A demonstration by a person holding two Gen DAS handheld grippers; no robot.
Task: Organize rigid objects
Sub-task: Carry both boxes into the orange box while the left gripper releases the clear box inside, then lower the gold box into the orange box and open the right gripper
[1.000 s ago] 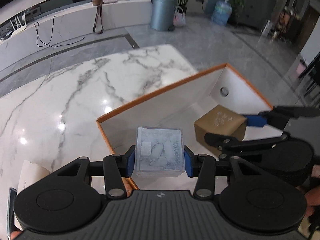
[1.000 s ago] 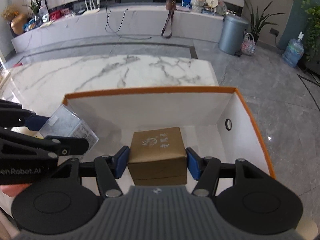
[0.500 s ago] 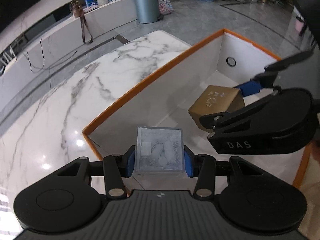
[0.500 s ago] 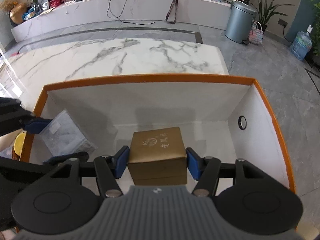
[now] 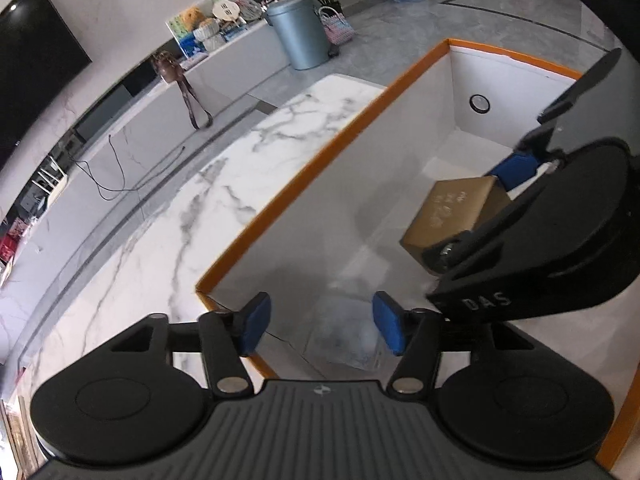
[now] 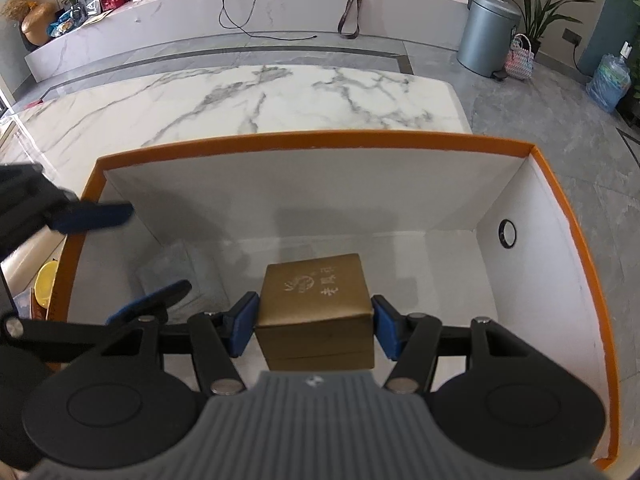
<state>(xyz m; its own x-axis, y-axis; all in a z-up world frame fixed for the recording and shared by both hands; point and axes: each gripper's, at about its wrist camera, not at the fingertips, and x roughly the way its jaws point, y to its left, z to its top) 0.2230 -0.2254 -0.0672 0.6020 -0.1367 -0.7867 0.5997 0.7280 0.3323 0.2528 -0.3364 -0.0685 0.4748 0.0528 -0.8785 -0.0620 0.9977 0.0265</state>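
the gold box [image 6: 316,294] is clamped btwn the blue pads [image 6: 242,330] of the right gripper [image 6: 314,330], one pad pressed to each side; whether its underside touches the bin floor can't be told. printed characters are seen on its lid. in the left wrist view the same gold box [image 5: 456,210] is seen w/ a blue pad at its far edge, the right gripper [image 5: 512,216] body over it.

the clear plastic box [image 5: 348,332] is seen lying on the floor of the bin, blurred, below the left gripper [image 5: 322,326], whose jaws are spread apart w/ nothing held; the pads [image 5: 254,326] are not in contact w/ it. in the right wrist view the clear plastic box [image 6: 182,276] is seen near the bin's left wall, just beside the gold box but apart from it, w/ the left gripper [image 6: 124,256] fingers above it.

both boxes are contained in the orange-rimmed white bin [image 6: 304,138], a round hole [image 6: 507,233] being visible in its right wall. the bin [image 5: 320,148] is set on a white marble table [image 6: 248,100] w/ grey veining. beyond it, a grey floor, a metal trash can [image 6: 486,34] and a long low counter are seen.
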